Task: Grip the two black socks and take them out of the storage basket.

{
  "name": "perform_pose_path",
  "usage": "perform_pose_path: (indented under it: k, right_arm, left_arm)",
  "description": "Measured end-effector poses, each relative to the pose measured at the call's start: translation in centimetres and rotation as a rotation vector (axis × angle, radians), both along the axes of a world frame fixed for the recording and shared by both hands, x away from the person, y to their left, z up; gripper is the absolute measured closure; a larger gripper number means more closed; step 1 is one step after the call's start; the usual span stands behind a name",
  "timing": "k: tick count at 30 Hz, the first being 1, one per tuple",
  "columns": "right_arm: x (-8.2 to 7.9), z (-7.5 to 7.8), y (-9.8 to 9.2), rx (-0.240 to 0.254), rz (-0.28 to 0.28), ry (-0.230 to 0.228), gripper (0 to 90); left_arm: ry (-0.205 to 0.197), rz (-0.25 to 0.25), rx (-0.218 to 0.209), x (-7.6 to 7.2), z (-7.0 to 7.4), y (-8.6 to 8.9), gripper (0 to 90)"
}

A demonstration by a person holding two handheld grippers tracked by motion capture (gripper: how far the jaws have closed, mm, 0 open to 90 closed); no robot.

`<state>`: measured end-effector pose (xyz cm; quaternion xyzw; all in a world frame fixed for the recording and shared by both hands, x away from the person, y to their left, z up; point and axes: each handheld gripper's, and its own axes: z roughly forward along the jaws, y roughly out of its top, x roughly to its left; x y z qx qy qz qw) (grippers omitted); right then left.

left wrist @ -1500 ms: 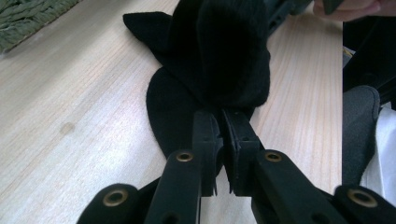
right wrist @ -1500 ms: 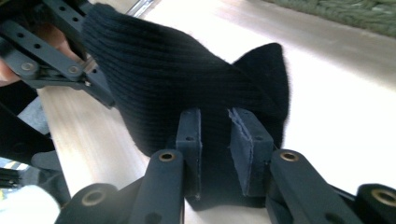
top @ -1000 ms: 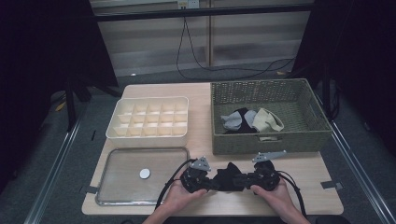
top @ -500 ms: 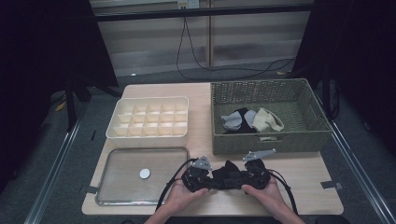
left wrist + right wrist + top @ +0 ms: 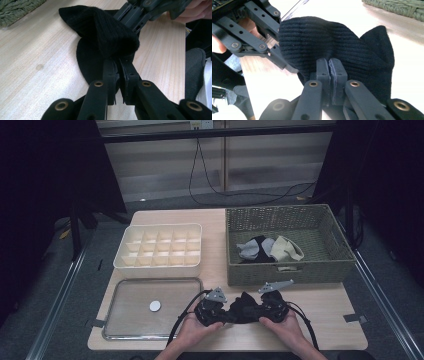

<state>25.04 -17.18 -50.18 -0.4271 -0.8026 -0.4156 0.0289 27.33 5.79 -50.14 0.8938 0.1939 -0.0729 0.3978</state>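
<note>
- Compared with a second earlier, your hands sat in nearly the same spot at the table's [image 5: 320, 307] near edge; the right gripper's [image 5: 330, 65] jaws had just been closing, and they now pinched the black sock [image 5: 244, 306], with knit cloth caught between them.
- On your left, the left gripper [image 5: 117, 66] kept its place as before, its jaws drawn tight on the sock's other end, fabric bunched just above the pads.
- The sock was black, ribbed knit, folded over on itself into a thick hump; it hung between the two grippers, low over the pale wood, just in front of the wicker basket [image 5: 280, 270].
- In the left gripper view, a flat rounded part of the sock lay spread on the tabletop beneath the fold.
- Farther left, the metal tray [image 5: 125, 332] with its small white disc [image 5: 155, 306] and the cream divided box [image 5: 157, 266] stood where they had been.
- At right, the basket held the same grey, black and beige socks [image 5: 270, 249].
</note>
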Motion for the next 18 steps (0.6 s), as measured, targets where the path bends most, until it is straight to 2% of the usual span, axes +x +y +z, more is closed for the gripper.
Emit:
perform_pose_path:
  k: [5,8,11,14,18]
  right_arm:
    - [-0.3,1.1,-1.6,0.021,0.000,-0.014,88.1]
    - [-0.6,1.5,-3.3,0.047,-0.027,-0.012,88.3]
    - [-0.9,2.1,-4.6,0.064,-0.042,-0.027,88.4]
    - [-1.2,2.5,-5.6,0.066,-0.054,-0.045,88.4]
    - [-2.0,2.5,-7.4,0.062,-0.077,-0.047,88.4]
  left_arm:
    - [-0.017,0.028,0.006,0.0,0.1,0.4,81.2]
    - [-0.004,0.040,-0.007,0.2,0.0,0.7,81.2]
    - [-0.009,0.047,0.006,0.3,0.1,1.0,81.1]
    - [-0.012,0.050,0.004,0.3,0.0,1.1,81.2]
    - [-0.009,0.066,0.004,0.4,0.1,1.3,81.2]
